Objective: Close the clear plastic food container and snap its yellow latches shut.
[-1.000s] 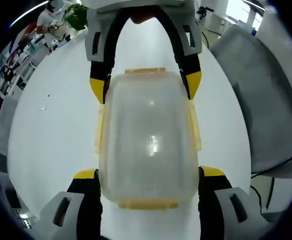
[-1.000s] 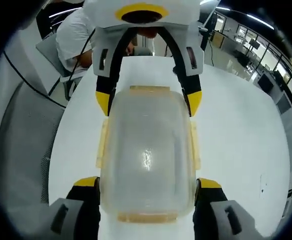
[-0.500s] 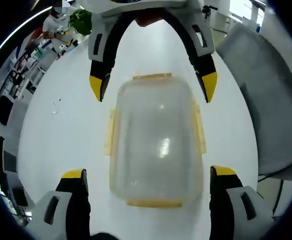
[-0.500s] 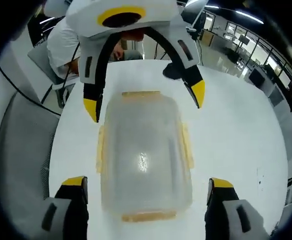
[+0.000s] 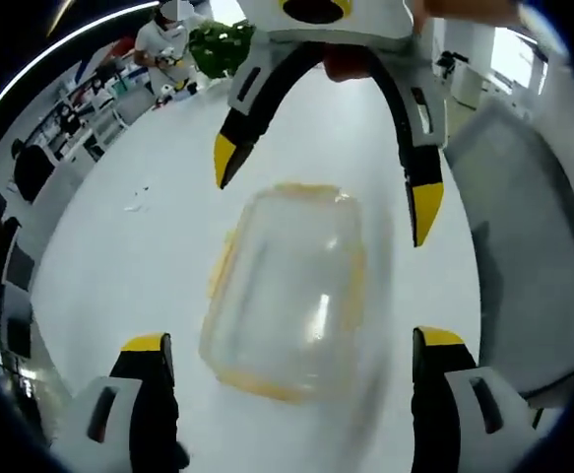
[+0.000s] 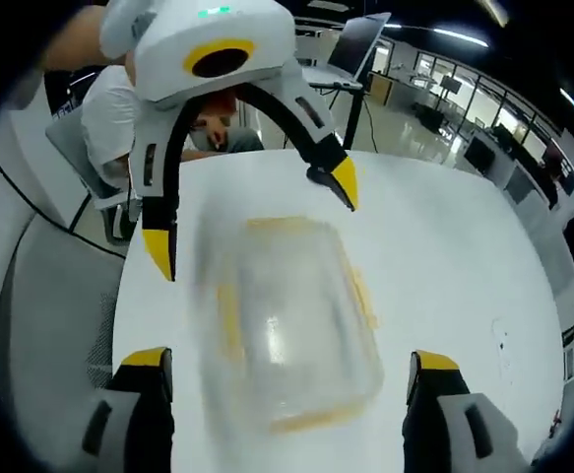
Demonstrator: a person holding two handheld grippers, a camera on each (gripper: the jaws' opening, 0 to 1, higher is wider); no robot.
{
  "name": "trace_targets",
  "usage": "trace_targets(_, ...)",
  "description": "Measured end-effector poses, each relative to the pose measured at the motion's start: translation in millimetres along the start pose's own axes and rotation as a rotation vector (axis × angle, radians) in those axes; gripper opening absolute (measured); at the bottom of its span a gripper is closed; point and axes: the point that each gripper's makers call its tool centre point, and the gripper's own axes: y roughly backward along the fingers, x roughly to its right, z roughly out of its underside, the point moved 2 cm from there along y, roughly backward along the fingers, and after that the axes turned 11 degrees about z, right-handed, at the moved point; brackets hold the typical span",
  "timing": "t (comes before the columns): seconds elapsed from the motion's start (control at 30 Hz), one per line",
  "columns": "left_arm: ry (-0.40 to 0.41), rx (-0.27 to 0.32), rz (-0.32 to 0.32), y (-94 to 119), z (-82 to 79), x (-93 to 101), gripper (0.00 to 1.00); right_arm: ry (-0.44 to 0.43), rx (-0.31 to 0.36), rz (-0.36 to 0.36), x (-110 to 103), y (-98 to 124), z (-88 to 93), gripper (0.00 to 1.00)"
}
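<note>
Both my left gripper (image 5: 287,345) and right gripper (image 6: 285,360) hang spread and empty above the lidded clear food container (image 5: 285,292), whose yellow latches (image 6: 229,317), though blurred, look snapped down.

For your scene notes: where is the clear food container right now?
The container sits on the white table, central in both views, between the open left gripper and the open right gripper facing it, touching neither.

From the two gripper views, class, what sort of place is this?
Probably an open-plan office or lab: a large white table, a grey chair beside it, and rows of desks under ceiling strip lights behind.
</note>
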Motion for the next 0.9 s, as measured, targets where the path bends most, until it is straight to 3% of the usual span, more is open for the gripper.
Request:
trace_targets(0.03, 0.015, 0.017, -0.009, 2.3, -1.3, 1.6, 0.99, -0.018, 0.041, 0.037, 2.4, 1.6, -2.9, 0.99)
trace_targets(0.17, 0.042, 0.07, -0.062, 13.5, -3.4, 11.7, 0.99, -0.168, 0.099, 0.096, 5.6, 9.9, -0.1, 0.99)
trace_targets(0.4, 0.135, 0.125, -0.093, 22.3, 7.8, 29.2, 0.99, -0.245, 0.15, 0.157, -3.8, 34.8, 12.3, 0.99)
trace_targets(0.43, 0.161, 0.15, -0.106, 24.1, 9.0, 31.4, 0.99, -0.25, 0.152, 0.159, -5.7, 37.2, 15.3, 0.99)
trace_targets(0.7, 0.218, 0.178, -0.148, 34.7, 25.2, 54.3, 0.99, -0.284, 0.135, 0.182, -26.8, 57.4, 52.5, 0.99)
trace_targets(0.9, 0.245, 0.205, -0.178, 42.7, 30.7, 71.4, 0.99, -0.312, 0.146, 0.21, -39.6, 74.8, 65.4, 0.99)
